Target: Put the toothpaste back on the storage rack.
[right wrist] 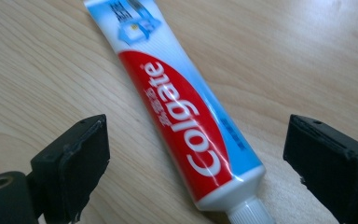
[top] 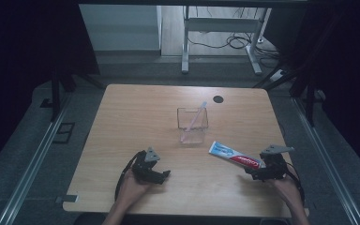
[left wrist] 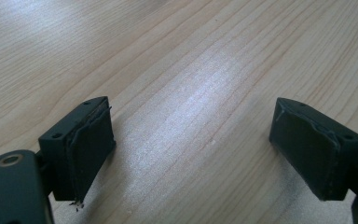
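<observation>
high view looks down; tongs views skim the table [top: 136, 122].

The toothpaste tube [right wrist: 182, 116] is white at its flat end with a pale blue picture, red through the middle with white lettering, light blue along one edge, and has a white cap. The table [top: 136, 122] is pale wood with fine grain lines and one small black disc [top: 218, 99]. The cup [top: 192, 123] is clear, holding a pink and light blue toothbrush [top: 196, 117]. Both the left gripper [top: 155, 172] and the right gripper [top: 258, 169] are black, each topped by a grey plate.
</observation>
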Demonstrator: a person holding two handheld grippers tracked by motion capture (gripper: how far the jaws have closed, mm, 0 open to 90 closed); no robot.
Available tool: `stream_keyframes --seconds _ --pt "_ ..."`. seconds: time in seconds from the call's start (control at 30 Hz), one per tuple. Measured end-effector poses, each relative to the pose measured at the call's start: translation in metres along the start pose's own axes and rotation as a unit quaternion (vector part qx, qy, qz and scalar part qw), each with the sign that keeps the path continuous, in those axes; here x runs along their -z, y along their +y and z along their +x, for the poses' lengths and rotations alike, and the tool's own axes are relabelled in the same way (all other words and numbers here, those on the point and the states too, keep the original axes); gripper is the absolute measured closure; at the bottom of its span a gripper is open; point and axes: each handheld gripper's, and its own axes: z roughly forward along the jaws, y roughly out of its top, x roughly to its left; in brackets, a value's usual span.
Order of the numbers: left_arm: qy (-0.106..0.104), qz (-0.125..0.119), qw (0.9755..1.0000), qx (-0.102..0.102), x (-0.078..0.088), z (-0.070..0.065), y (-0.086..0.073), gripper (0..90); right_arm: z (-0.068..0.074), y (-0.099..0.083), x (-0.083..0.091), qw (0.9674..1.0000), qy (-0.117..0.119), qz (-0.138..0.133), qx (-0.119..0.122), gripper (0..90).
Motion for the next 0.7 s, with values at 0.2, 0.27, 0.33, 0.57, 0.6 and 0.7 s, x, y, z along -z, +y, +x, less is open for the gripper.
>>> stream_keyframes --seconds 0.2,0.27,0.33,0.57,0.6,0.7 --pt "0.000 0.000 1.0000 0.000 0.000 0.000 0.000 13.3 -0.001 -0.005 -0.007 0.9998 0.007 0.015 -0.006 6.1" --pt "0.000 0.000 1.0000 0.000 0.000 0.000 0.000 13.4 -0.001 -0.007 -0.009 0.9997 0.013 0.017 -0.009 6.1" --pt "0.000 0.000 1.0000 0.000 0.000 0.000 0.000 13.3 0.001 -0.008 -0.011 0.9996 0.018 0.020 -0.011 6.1" --pt "0.000 0.000 1.0000 0.000 0.000 0.000 0.000 13.4 0.011 -0.010 -0.010 0.9993 0.023 0.027 -0.011 3.4" --pt "0.000 0.000 1.0000 0.000 0.000 0.000 0.000 13.3 0.012 -0.010 -0.010 0.9993 0.025 0.027 -0.011 3.3" --pt "0.000 0.000 1.0000 0.000 0.000 0.000 0.000 13.4 0.017 -0.012 -0.008 0.9989 0.034 0.028 -0.017 3.2"
